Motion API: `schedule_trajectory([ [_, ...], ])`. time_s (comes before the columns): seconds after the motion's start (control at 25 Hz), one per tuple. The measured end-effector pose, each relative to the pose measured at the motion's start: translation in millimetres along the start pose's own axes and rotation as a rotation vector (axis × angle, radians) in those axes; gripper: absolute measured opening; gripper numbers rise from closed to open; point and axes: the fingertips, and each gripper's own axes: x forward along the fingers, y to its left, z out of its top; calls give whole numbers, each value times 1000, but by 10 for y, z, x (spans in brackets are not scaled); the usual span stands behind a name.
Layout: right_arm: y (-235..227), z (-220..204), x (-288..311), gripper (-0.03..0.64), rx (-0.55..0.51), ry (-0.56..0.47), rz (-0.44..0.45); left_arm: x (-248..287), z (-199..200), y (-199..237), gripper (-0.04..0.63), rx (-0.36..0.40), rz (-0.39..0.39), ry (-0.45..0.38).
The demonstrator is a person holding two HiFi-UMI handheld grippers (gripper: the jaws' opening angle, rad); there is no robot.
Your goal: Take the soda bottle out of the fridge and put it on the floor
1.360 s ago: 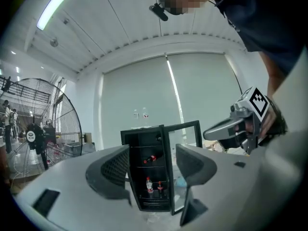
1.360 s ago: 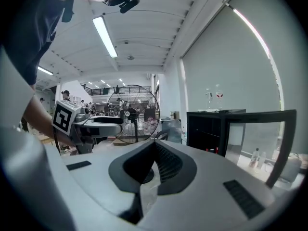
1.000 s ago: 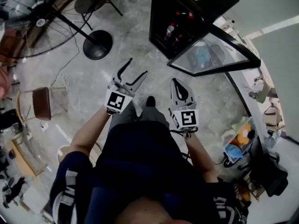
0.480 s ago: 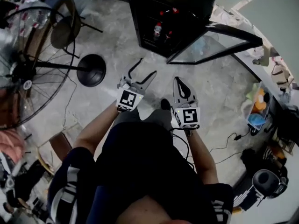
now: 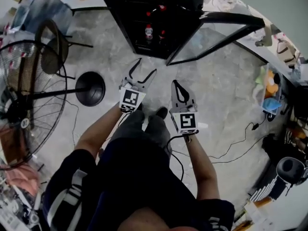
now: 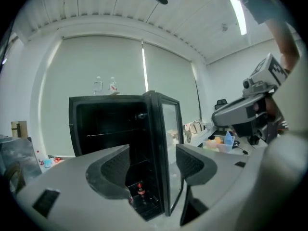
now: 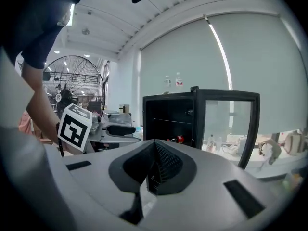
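Note:
A black fridge (image 5: pixel 144 13) stands at the top of the head view with its glass door (image 5: pixel 211 32) swung open to the right. A dark soda bottle (image 5: pixel 148 32) with a red label stands on the fridge's lower level, and it also shows low down in the left gripper view as the soda bottle (image 6: pixel 140 190). My left gripper (image 5: pixel 147 65) is open and empty, a short way in front of the fridge opening. My right gripper (image 5: pixel 174 83) is shut on nothing, beside the left one and pointed at the fridge (image 7: pixel 192 119). A red-topped item (image 7: pixel 179 139) lies on a shelf inside.
A large standing fan (image 5: pixel 29 95) with a round black base (image 5: pixel 90 88) is at the left, with a stool (image 5: pixel 53 40) behind it. A cable (image 5: pixel 231 148) trails over the grey floor at the right. Shelves with clutter (image 5: pixel 272 93) line the right wall.
The fridge has shifted left and closer in the head view as the person stepped and turned toward it. Both grippers kept their states, left open and right shut.

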Motion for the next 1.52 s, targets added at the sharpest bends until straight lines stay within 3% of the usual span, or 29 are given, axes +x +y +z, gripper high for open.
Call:
schedule_trajectory([
  [0.24, -81, -550, 240, 17, 16, 19, -5, 435, -532, 37, 296, 21, 29, 1],
  [0.44, -71, -952, 512, 17, -3, 22, -12, 783, -1093, 168, 296, -6, 48, 10],
  [1.2, -297, -2105, 1239, 17, 14, -64, -47, 2405, -2938, 394, 296, -31, 41, 95],
  [1.52, -380, -2534, 1478, 17, 21, -85, -36, 2973, -3671, 417, 296, -1, 33, 146],
])
